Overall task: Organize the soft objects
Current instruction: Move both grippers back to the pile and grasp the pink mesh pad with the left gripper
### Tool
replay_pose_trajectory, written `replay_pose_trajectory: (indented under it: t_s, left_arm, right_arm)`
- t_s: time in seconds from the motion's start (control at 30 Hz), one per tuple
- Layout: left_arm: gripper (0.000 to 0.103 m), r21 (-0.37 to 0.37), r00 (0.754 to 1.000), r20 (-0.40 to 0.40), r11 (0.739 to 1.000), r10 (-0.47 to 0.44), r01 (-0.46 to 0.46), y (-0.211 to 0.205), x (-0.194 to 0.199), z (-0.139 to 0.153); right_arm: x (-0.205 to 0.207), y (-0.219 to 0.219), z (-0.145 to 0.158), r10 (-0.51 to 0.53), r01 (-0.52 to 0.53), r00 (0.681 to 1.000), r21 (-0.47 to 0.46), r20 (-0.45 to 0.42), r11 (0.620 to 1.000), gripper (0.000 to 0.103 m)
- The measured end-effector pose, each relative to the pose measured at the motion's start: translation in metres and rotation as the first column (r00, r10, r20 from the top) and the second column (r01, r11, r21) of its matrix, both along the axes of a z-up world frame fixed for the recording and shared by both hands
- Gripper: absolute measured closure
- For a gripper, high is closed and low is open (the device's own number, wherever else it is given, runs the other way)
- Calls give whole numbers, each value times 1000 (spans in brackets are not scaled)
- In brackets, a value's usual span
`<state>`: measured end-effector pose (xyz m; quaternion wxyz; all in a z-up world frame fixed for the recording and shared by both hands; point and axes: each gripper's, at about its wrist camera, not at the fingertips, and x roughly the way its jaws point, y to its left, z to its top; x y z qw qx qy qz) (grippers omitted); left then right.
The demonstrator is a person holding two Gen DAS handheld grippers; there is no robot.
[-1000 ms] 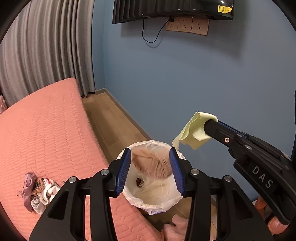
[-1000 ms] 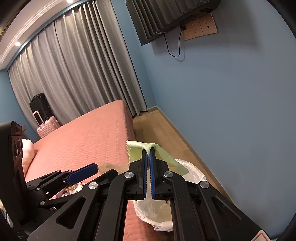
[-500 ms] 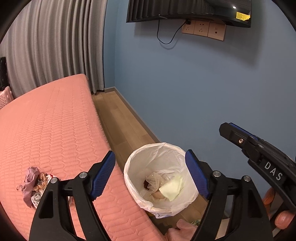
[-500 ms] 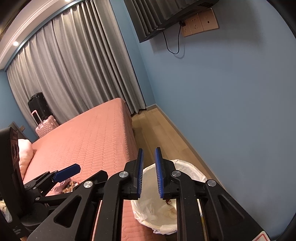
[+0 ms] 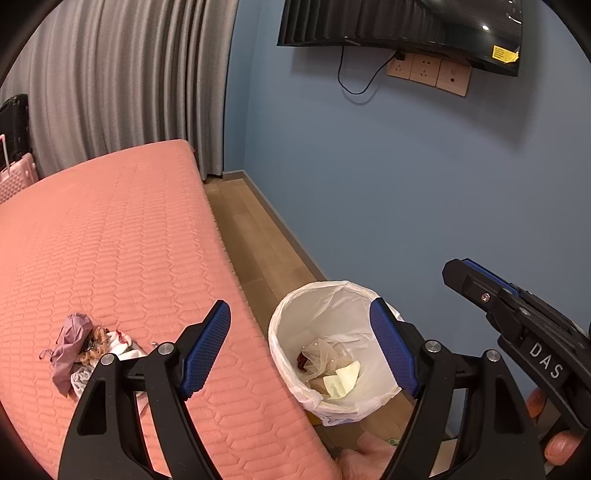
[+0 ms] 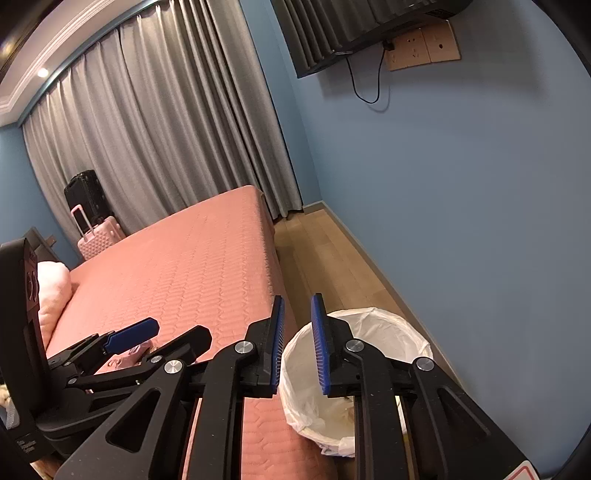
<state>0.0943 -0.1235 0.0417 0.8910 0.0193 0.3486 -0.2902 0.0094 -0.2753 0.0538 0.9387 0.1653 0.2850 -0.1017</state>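
Note:
A white-lined bin stands on the floor beside the bed; inside lie a pale yellow cloth and a sheer peach fabric. On the pink bed a small heap of soft things holds a mauve cloth, a white piece and a brown frilly bit. My left gripper hangs wide open and empty above the bed edge and bin. My right gripper is open, nothing between its blue pads, just left of the bin. The right gripper also shows in the left wrist view.
A blue wall runs close behind the bin, with a wall screen and sockets above. A strip of wood floor lies between bed and wall. Grey curtains, a black and a pink suitcase and a pink pillow stand further off.
A second ago the left gripper held a peach fabric and the right one the yellow cloth over the bin. Both opened; both cloths now lie in the bin. Both grippers have lifted back.

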Motion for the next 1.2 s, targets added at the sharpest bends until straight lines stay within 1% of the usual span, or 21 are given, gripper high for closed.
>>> replay_pose_trajectory:
  t_s: [0.1,0.4,0.53,0.77,1.0,1.07,1.2]
  left_arm:
    - [29,-7,1000,-12,1000,17,-17,10,1,-3]
    - [28,-9,995,-61,997,78,-79,48,5,-20]
    - [28,-8,990,-82,993,113,-114,67,8,-29]
    - [28,-30,980,-118,985,163,-167,106,17,-46]
    - [28,-48,955,-187,969,230,-243,153,30,-80]
    - [28,-54,948,-207,965,242,-258,165,34,-90]
    - [28,-29,931,-244,958,270,-285,184,38,-113]
  right_arm:
    - [-1,8,-2,16,-16,1000,0,-4,1000,83]
    - [8,41,-7,79,-79,997,-2,-24,997,83]
    - [11,56,-11,105,-105,994,-2,-31,994,79]
    - [20,87,-20,155,-155,987,-1,-52,988,79]
    - [30,116,-39,203,-203,975,12,-90,979,79]
    - [39,126,-43,218,-218,970,14,-104,976,79]
    - [47,144,-56,246,-245,961,22,-127,969,79]
